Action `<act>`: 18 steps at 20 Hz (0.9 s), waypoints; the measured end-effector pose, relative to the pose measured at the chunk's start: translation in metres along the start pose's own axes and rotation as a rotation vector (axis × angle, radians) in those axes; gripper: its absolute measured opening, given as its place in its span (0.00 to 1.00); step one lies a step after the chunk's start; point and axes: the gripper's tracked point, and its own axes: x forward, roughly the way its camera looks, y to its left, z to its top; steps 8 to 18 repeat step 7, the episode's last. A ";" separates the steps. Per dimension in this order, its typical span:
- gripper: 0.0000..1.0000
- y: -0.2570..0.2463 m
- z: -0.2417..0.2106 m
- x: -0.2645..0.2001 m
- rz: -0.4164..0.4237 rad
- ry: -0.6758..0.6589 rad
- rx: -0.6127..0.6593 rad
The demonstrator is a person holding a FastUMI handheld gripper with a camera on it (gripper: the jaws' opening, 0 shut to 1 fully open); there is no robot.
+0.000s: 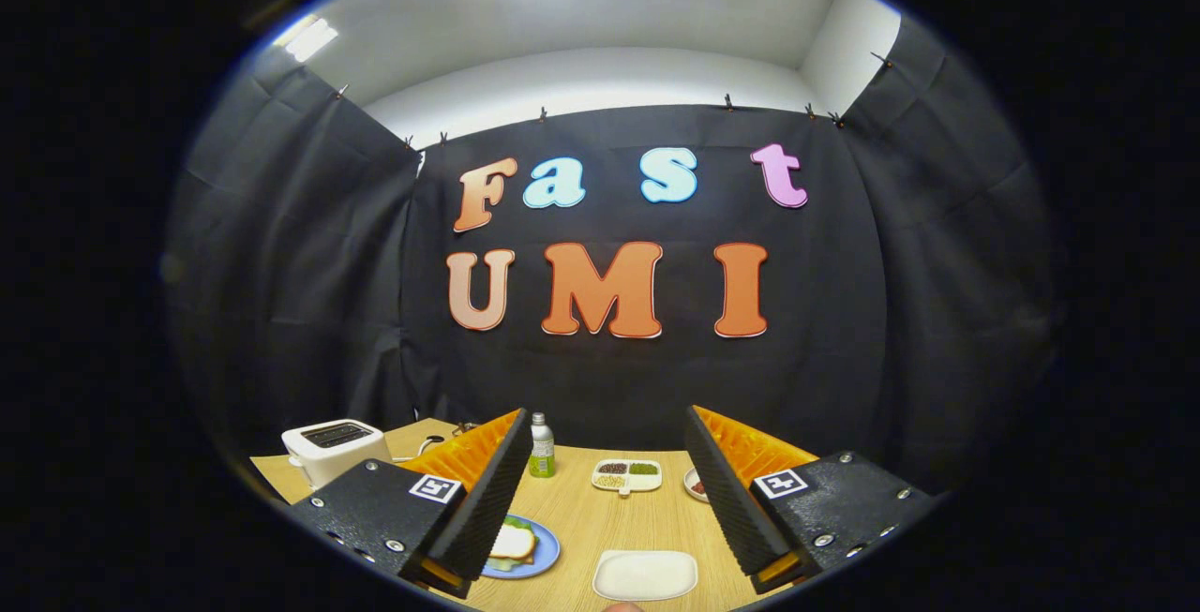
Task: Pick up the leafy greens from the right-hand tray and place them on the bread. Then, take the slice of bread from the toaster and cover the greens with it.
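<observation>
Gripper view | gripper (609, 500) fingers apart, empty | bread (514, 543) covers greens on blue plate (544, 551)

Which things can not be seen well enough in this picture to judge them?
- White toaster, gripper view: too small to tell whether bread sits in its slots.
- Round blue plate: the left finger of the open tongs covers part of the bread on it.
- Small round dish: the right finger hides most.
- White divided tray: contents too small to name.
</observation>
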 end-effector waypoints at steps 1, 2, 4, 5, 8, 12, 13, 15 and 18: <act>0.98 -0.001 -0.001 0.000 -0.001 0.005 0.003; 0.98 -0.001 -0.001 0.000 -0.001 0.006 0.005; 0.98 0.000 0.002 0.001 0.002 -0.002 0.004; 0.98 0.002 0.002 0.002 0.003 -0.010 0.003; 0.98 0.004 0.000 0.003 0.005 -0.011 0.001; 0.98 0.004 0.000 0.003 0.005 -0.011 0.001; 0.98 0.004 0.000 0.003 0.005 -0.011 0.001; 0.98 0.004 0.000 0.003 0.005 -0.011 0.001; 0.98 0.004 0.000 0.003 0.005 -0.011 0.001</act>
